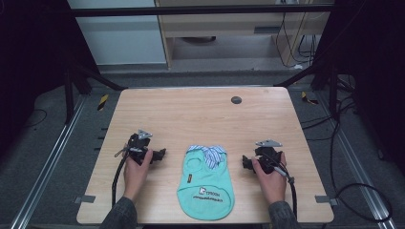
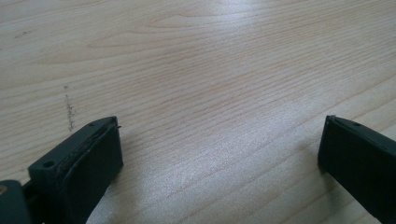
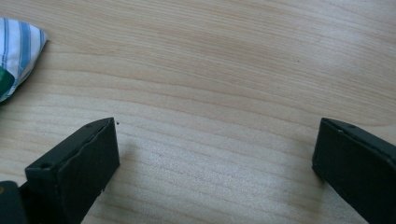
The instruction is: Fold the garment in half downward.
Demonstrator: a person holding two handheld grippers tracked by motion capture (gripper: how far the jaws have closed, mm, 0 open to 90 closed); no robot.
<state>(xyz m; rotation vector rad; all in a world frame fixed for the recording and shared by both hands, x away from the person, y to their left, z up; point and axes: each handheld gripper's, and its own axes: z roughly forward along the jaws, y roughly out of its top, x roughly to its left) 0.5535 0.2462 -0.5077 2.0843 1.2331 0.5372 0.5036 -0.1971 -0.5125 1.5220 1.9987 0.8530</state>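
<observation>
A small mint-green pet shirt [image 1: 206,182] with a blue-and-white striped collar [image 1: 210,153] lies flat near the front middle of the wooden table [image 1: 191,114]. To its left, my left gripper [image 1: 161,153] rests on the wood in a hand, jaws pointing right toward the shirt. On the shirt's right, my right gripper [image 1: 245,162] sits in the other hand, jaws pointing left. In the left gripper view the gripper [image 2: 219,140] stands open over bare wood. The right gripper [image 3: 215,140] is open too, with the striped collar [image 3: 21,51] at the upper left of its view.
A dark round grommet [image 1: 236,99] sits near the table's far edge. Black frame struts stand at both sides, with cables on the floor to the right. Grey brackets mark the table's front corners.
</observation>
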